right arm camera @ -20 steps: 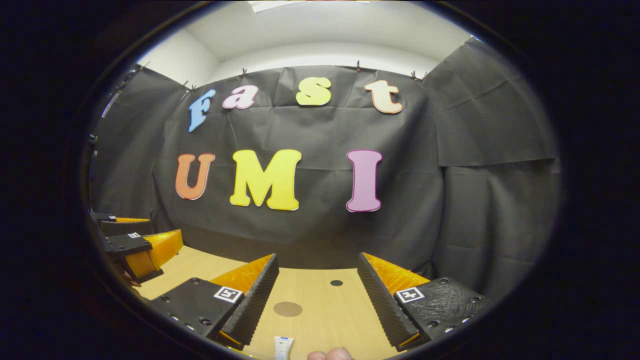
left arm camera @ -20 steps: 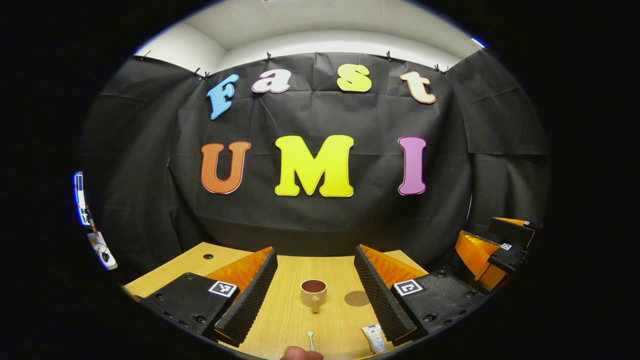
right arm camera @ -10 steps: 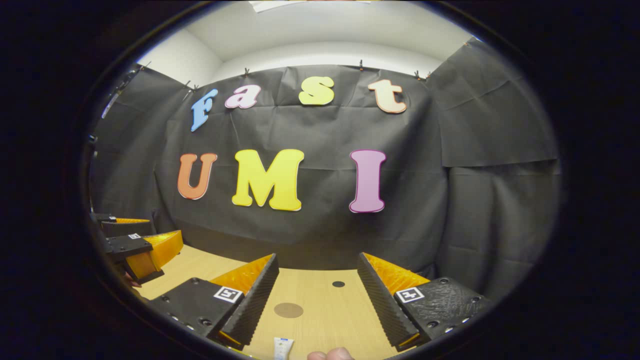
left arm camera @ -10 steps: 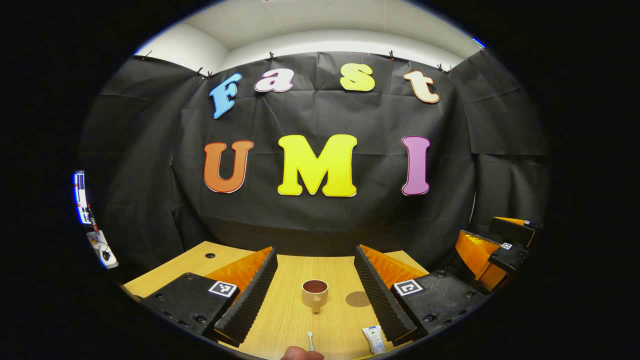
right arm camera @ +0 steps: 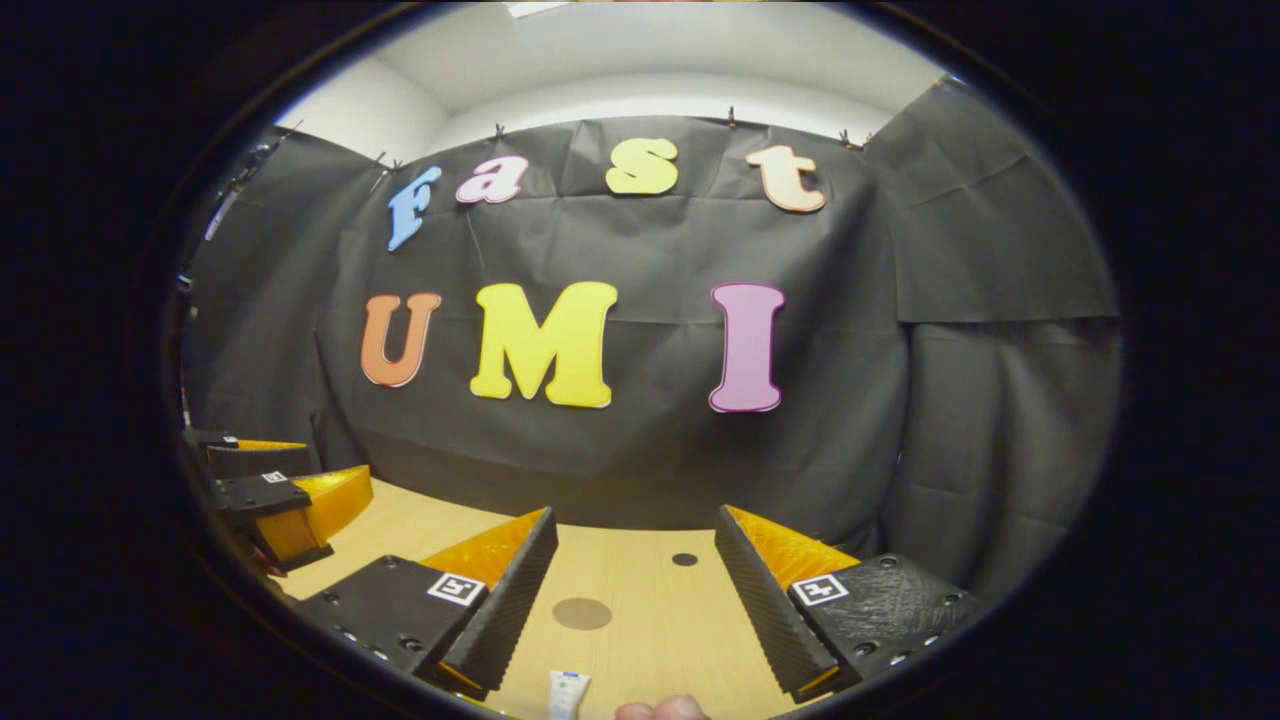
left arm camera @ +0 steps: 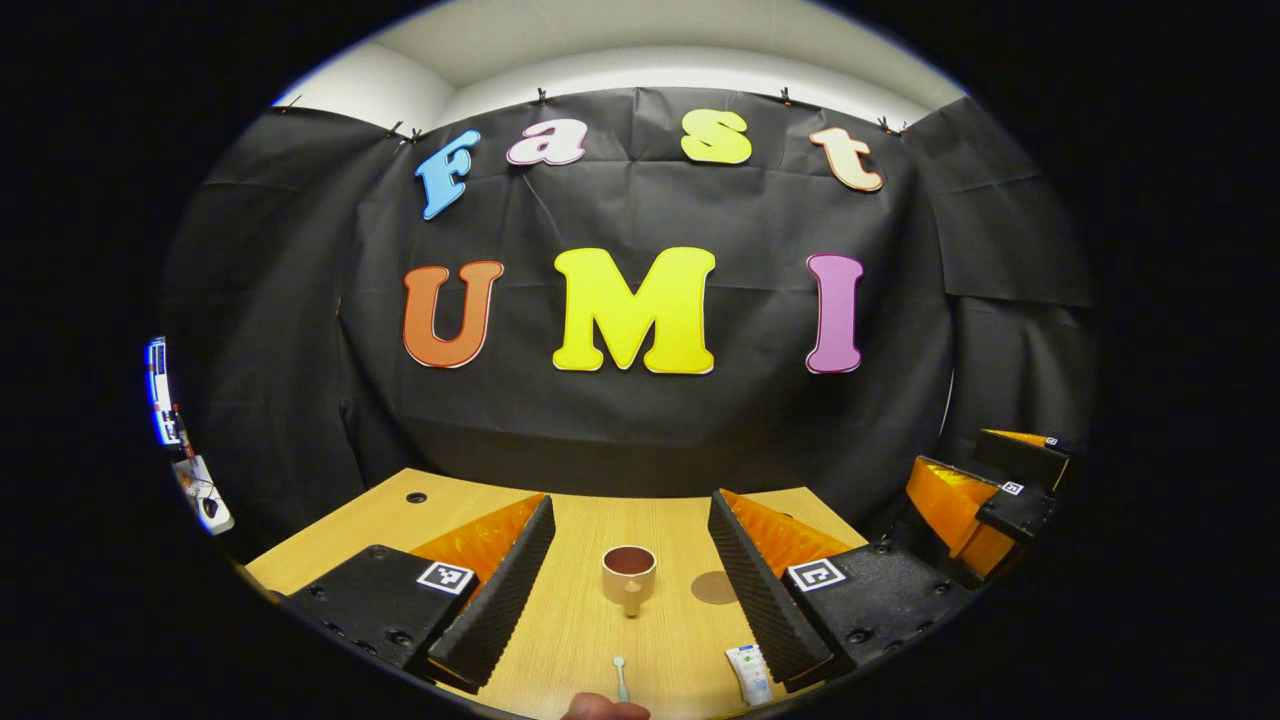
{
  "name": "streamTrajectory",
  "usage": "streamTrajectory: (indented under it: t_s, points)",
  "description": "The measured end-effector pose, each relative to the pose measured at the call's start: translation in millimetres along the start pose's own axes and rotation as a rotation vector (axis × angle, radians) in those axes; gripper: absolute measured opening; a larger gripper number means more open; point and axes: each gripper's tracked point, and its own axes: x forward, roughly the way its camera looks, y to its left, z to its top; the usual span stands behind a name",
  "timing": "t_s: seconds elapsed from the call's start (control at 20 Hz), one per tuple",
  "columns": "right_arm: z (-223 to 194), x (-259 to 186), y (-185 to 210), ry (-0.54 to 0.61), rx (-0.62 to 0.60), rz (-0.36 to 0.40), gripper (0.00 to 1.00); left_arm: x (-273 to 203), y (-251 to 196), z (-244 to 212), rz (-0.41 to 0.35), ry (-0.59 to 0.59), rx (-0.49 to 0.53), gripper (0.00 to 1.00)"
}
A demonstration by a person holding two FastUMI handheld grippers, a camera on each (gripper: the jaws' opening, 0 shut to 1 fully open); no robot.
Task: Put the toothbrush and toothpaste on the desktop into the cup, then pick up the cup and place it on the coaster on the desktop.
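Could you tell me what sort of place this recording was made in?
Most likely a small recording booth, not a real bathroom: black cloth hangs clipped as the wall, a wooden desk holds only a cup, coaster, toothbrush and toothpaste.

On the bench (left arm camera: 570, 640): 1 cup (left arm camera: 629, 578), 1 coaster (left arm camera: 714, 587), 1 toothbrush (left arm camera: 620, 678), 1 toothpaste tube (left arm camera: 750, 672). Grippers: 2, i.e. left gripper (left arm camera: 632, 590) and right gripper (right arm camera: 632, 598), 2 fingers each, w/ 1 square marker per finger. Bench has 2 small round holes, 1 in left gripper view (left arm camera: 416, 497), 1 in right gripper view (right arm camera: 684, 559). 1 fingertip (right arm camera: 660, 709) at bottom edge of each view.
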Motion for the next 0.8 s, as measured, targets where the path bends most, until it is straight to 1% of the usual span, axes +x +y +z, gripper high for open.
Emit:
streamTrajectory:
  t_s: [0.1, 0.25, 0.35, 0.4, 0.45, 0.6, 0.75, 0.8]
  points:
    - [-14, 2, 1, 0.036, 0.003, 0.005, 0.97, 3, 1, -13, -0.001, 0.033, 0.003, 0.98]
    - [-47, 3, 3, 0.131, 0.0, 0.011, 0.95, 2, -4, -43, -0.022, 0.111, 0.0, 0.98]
    - [-70, 2, 6, 0.194, -0.005, 0.018, 0.95, -2, -7, -75, -0.044, 0.209, -0.01, 0.98]
    - [-83, 0, 8, 0.23, -0.008, 0.026, 0.98, -5, -7, -91, -0.047, 0.262, -0.02, 0.98]
    - [-94, -1, 10, 0.266, -0.012, 0.034, 0.95, -10, -6, -107, -0.047, 0.312, -0.032, 0.98]
    - [-129, -6, 17, 0.364, -0.008, 0.057, 0.96, -19, 0, -144, -0.024, 0.44, -0.052, 0.98]
    - [-161, -11, 23, 0.46, -0.008, 0.078, 0.96, -25, 4, -180, -0.012, 0.55, -0.045, 0.98]
    - [-171, -12, 26, 0.49, -0.014, 0.085, 0.94, -30, 4, -193, -0.013, 0.588, -0.042, 0.99]
